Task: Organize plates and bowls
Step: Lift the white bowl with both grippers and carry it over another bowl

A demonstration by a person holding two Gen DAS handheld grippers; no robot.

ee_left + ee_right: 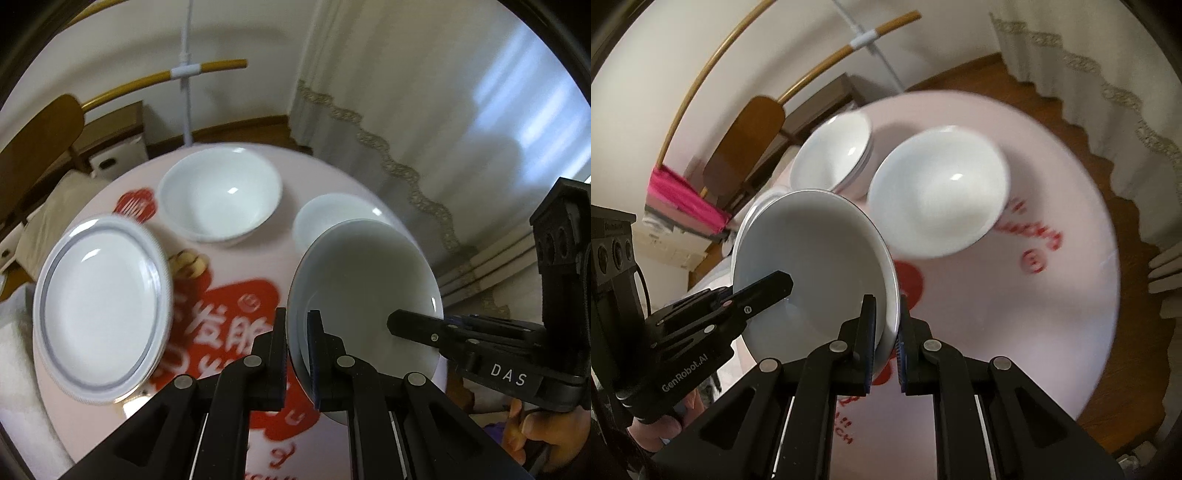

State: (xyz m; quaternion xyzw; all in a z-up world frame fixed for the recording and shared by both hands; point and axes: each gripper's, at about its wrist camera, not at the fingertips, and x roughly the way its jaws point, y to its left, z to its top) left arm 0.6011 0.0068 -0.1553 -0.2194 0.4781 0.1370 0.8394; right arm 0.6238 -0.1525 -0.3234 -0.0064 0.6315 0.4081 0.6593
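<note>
White glazed shallow bowl tilted, empty, rim pinched by left tongs and right tongs; two empty white round bowls beyond on pink round table.

table print blurred, perhaps lettering

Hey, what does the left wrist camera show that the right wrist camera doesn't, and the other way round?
Only the left wrist view: the grey-ringed plates on the table's left side. Only the right wrist view: a pink cloth beyond the table. Both: the held white bowl, its rim pinched by the left gripper and the right gripper, plus a large bowl and a smaller bowl on the red-printed table.
</note>
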